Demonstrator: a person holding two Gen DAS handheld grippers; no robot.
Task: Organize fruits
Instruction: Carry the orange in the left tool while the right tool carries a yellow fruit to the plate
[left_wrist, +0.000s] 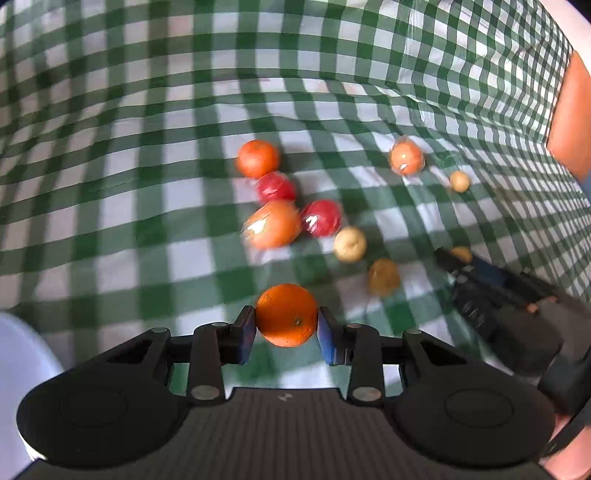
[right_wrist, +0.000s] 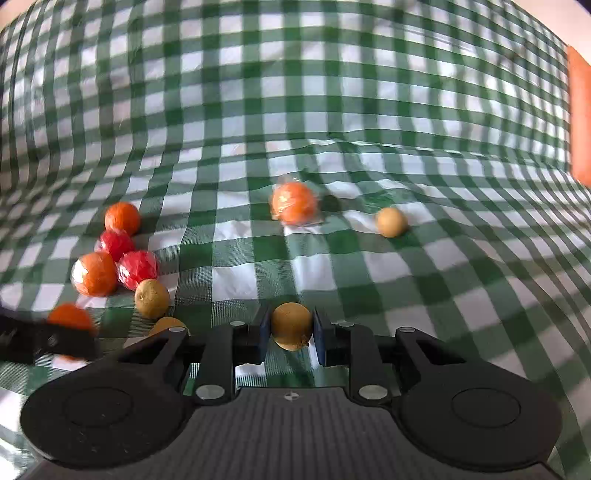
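My left gripper (left_wrist: 286, 326) is shut on an orange (left_wrist: 286, 314) and holds it above the green checked cloth. My right gripper (right_wrist: 290, 334) is shut on a small tan fruit (right_wrist: 291, 330). Ahead lies a cluster of oranges (left_wrist: 273, 223), two red wrapped fruits (left_wrist: 320, 217) and tan fruits (left_wrist: 349, 243). A wrapped orange (right_wrist: 293, 203) and a tan fruit (right_wrist: 391, 221) lie farther off. The right gripper also shows at the right of the left wrist view (left_wrist: 448, 258), holding a tan fruit (left_wrist: 461, 254). The left gripper shows at the left of the right wrist view (right_wrist: 70, 334).
The green and white checked tablecloth (left_wrist: 147, 184) covers the whole table. A white rounded object (left_wrist: 22, 362) sits at the lower left of the left wrist view. An orange surface (left_wrist: 570, 129) stands at the far right edge.
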